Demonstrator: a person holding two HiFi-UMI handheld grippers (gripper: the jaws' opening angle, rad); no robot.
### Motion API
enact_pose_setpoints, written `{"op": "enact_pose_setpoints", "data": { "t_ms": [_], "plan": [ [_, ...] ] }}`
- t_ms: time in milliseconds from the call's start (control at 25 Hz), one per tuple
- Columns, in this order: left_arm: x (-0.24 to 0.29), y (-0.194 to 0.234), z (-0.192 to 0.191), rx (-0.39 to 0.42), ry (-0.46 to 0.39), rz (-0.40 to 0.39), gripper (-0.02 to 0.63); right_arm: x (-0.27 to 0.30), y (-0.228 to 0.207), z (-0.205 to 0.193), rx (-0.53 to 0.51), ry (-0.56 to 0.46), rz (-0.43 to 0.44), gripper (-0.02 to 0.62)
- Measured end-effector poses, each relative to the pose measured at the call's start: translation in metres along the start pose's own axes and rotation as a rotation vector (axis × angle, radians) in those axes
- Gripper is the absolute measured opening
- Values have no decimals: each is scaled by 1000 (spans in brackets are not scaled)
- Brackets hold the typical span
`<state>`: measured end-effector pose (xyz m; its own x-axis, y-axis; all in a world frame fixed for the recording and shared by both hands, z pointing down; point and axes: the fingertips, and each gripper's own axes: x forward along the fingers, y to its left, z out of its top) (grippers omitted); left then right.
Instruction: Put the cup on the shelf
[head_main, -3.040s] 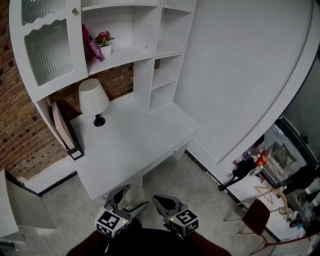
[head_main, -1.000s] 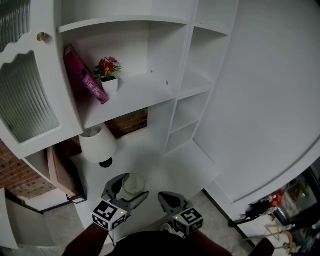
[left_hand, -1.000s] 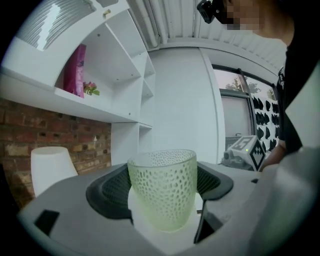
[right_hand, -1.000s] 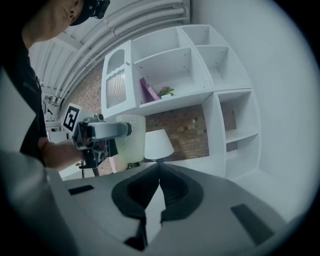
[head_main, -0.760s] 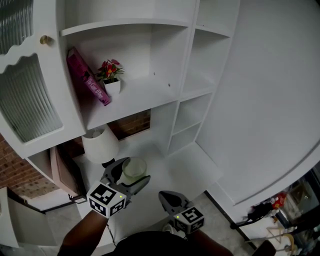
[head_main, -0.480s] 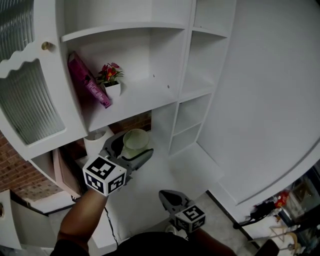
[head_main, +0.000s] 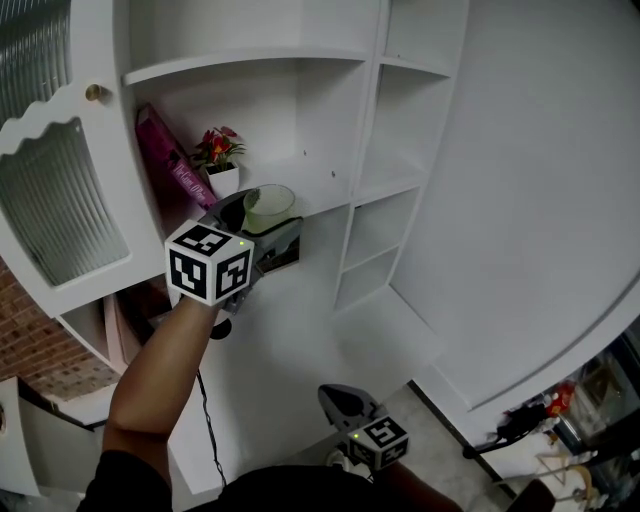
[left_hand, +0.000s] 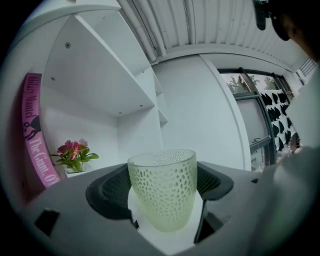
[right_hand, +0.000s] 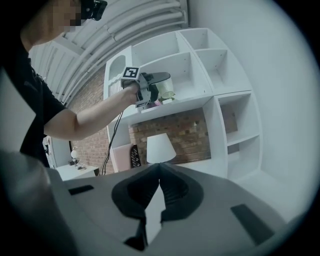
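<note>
**A:** What sets the reach here?

**B:** The white shelf unit (head_main: 340, 60). Its middle board (head_main: 320, 182) lies at 11 o'clock in the head view, well above the desk (head_main: 290, 340). That is why the left arm is held up at board height.

**A:** What takes up room on that board?

**B:** 2 things. A pink book (head_main: 165, 160) leans against the bay's left wall, and a small potted flower (head_main: 222, 165) stands just beside it. Both sit at 10 o'clock of the load. From 12 to 3 o'clock the board is bare as far as the upright divider, and there is headroom under the board above.

**A:** And the grippers?

**B:** The left gripper (head_main: 258, 222) has both jaws pressed against the sides of a pale green dimpled glass cup (left_hand: 162, 187). The cup is upright with its mouth up, so I judge it could go straight down on its base. The right gripper (right_hand: 159, 175) hangs low at 6 o'clock with its jaws together on nothing, out of the way.

**A:** Where exactly is the glass cup?

**B:** At the board's front edge, near the flower. The gripper body hides its base, so I cannot tell whether it is over the board or touching it.

**A:** What is the risk?

**B:** The front lip, I would say. The glass cup likely needs carrying inward toward 1 o'clock, away from the leaves, before the jaws part.
</note>
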<state>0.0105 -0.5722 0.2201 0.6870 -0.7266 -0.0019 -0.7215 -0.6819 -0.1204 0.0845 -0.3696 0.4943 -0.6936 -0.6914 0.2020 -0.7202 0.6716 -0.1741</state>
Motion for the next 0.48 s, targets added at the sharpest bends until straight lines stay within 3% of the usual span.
{"op": "enact_pose_setpoints", "data": {
  "t_ms": [480],
  "plan": [
    [52,72,2,-65,35,82,385,-13,-24,-10,26,19,-73,5]
  ]
}}
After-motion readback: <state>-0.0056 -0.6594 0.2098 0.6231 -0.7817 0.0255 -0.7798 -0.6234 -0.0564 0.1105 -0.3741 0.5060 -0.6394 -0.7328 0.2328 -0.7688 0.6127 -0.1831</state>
